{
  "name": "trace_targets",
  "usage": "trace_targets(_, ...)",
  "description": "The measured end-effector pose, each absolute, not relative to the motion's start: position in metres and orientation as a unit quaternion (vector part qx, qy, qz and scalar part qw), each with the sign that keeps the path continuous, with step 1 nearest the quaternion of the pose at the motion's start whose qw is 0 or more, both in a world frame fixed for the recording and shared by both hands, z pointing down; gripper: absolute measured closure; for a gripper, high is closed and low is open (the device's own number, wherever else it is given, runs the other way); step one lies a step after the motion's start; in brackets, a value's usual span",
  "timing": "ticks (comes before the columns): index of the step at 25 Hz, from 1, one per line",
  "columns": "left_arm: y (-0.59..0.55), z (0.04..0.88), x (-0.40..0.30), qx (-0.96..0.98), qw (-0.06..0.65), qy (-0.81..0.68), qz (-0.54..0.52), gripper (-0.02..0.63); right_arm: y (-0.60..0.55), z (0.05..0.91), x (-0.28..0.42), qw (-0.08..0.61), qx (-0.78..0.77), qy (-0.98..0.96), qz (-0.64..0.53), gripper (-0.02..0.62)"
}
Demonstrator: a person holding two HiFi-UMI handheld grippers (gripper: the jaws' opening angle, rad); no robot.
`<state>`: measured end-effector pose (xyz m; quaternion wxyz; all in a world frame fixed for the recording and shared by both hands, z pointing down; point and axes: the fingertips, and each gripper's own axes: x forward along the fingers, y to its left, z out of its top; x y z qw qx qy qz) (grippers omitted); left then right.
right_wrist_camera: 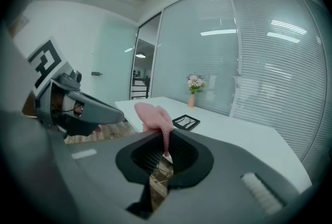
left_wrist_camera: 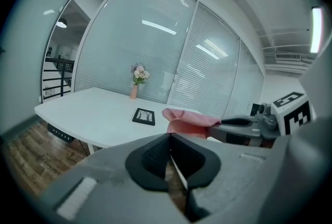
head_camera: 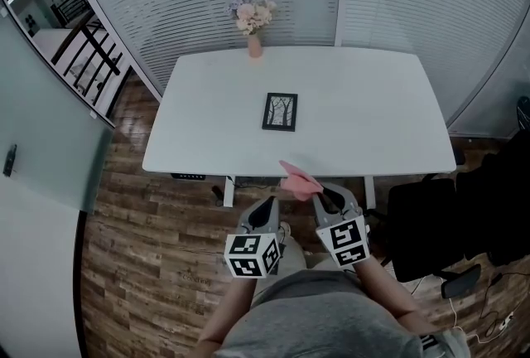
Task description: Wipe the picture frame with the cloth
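The person is standing just back from the near edge of the white surface (head_camera: 373, 99), holding both claws low and close to the body, side by side over the wooden floor (head_camera: 149, 224); the right claw (head_camera: 328, 200) is gripping a pink cloth (head_camera: 298, 180), its jaws closed on a hanging fold while the rest is bunching up above the tips and reaching toward the surface's near edge; the left claw (head_camera: 267, 212) is carrying nothing, its jaws pressed together; the picture frame (head_camera: 280, 111) is lying flat near the middle of the surface, dark-bordered, well apart from both claws and from the cloth; a small vase (head_camera: 255, 46) of pale flowers (head_camera: 253, 15) is standing upright at the far edge, beyond the frame.
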<state>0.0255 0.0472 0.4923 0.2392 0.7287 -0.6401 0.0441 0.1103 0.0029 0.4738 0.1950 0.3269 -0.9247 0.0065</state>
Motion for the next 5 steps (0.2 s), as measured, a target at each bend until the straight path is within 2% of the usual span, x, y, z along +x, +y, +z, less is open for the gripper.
trace_targets(5,0.0471,0.4919,0.0244,0.728,0.24,-0.641,0.043,0.604,0.0007,0.4742,0.1089,0.193,0.325,-0.926,0.008,0.58)
